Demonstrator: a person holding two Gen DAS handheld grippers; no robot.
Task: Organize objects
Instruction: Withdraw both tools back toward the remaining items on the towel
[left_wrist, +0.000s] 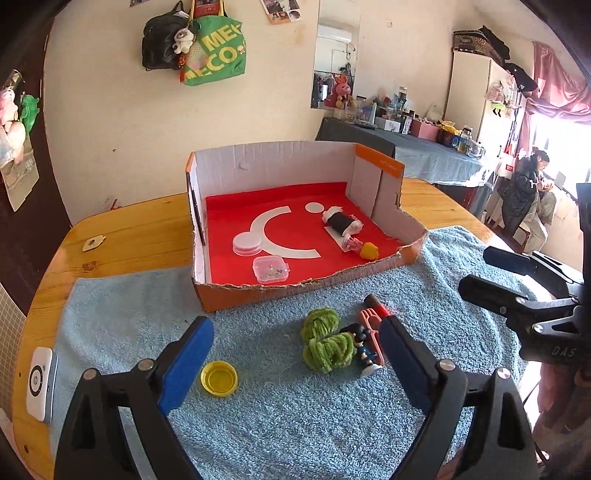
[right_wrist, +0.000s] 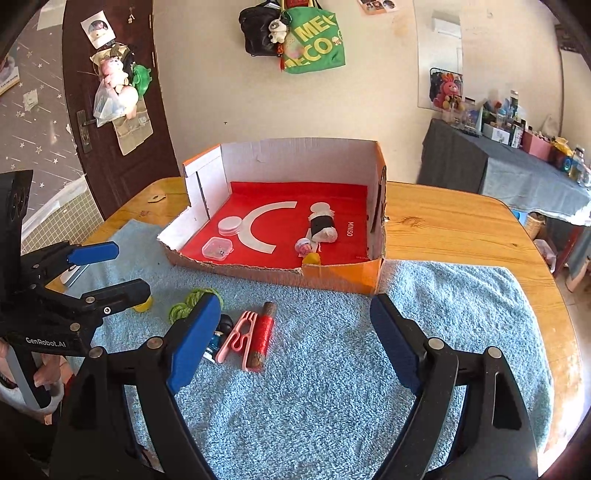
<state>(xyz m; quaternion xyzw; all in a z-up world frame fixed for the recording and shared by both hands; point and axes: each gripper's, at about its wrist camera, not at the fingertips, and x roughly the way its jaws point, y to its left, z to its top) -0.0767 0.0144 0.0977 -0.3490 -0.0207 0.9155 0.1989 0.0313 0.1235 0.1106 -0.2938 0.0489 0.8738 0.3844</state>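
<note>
Clearly the sorting is partway through: the cardboard box (right_wrist: 334, 275) on the blue towel (right_wrist: 461, 314) already holds 5 things, a stack of white pads (right_wrist: 229, 225), a clear plastic case (right_wrist: 217, 249), a white roll with a black band (right_wrist: 322, 223), a small pink toy (right_wrist: 303, 246) and a yellow piece (right_wrist: 312, 258). Out on the towel, in front of the box, lie the green yarn knot (left_wrist: 325, 341), the little figurine (left_wrist: 364, 349), the pink clip (right_wrist: 236, 336), the red thread spool (right_wrist: 263, 334) and the yellow cap (left_wrist: 218, 377).

Both tools hover with nothing in them. The left gripper (left_wrist: 295, 354) has its jaws wide apart, framing the yarn and figurine; the right gripper (right_wrist: 291, 339) is equally spread, with the spool and clip between its fingers.

Probably a pickup comes next. That calls for lowering onto 1 item only, since clip, spool and figurine lie touching or nearly so.
</note>
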